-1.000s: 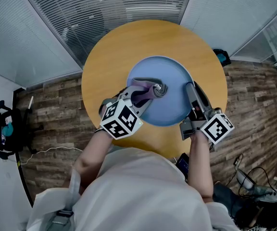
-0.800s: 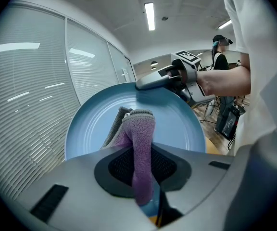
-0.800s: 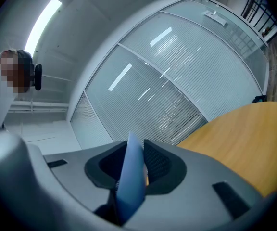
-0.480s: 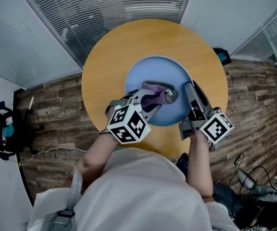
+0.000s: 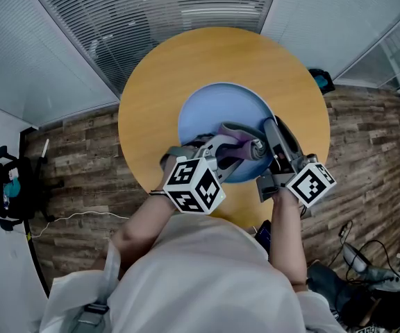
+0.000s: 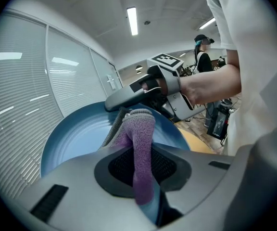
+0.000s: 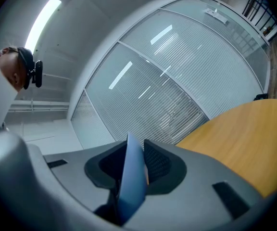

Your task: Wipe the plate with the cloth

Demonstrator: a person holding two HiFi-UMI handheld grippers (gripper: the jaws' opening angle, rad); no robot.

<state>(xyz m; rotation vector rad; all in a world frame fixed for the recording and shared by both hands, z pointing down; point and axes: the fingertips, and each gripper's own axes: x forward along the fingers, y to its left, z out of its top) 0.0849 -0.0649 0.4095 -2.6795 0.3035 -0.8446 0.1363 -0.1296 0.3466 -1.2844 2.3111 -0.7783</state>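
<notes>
Wiping is in hand. Left gripper [image 5: 250, 148] clamps the cloth [image 5: 233, 137] on the plate [image 5: 214, 109], centre frame on the table [image 5: 186, 61]. Right gripper [image 5: 272, 127] pinches the plate's right rim. The next move probably calls for sweeping the cloth across the upper-left surface with the rim held steady.

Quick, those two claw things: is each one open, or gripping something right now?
Left gripper: closed, holding the purple cloth.
Right gripper: closed, clamped on the rim of the blue plate.
</notes>
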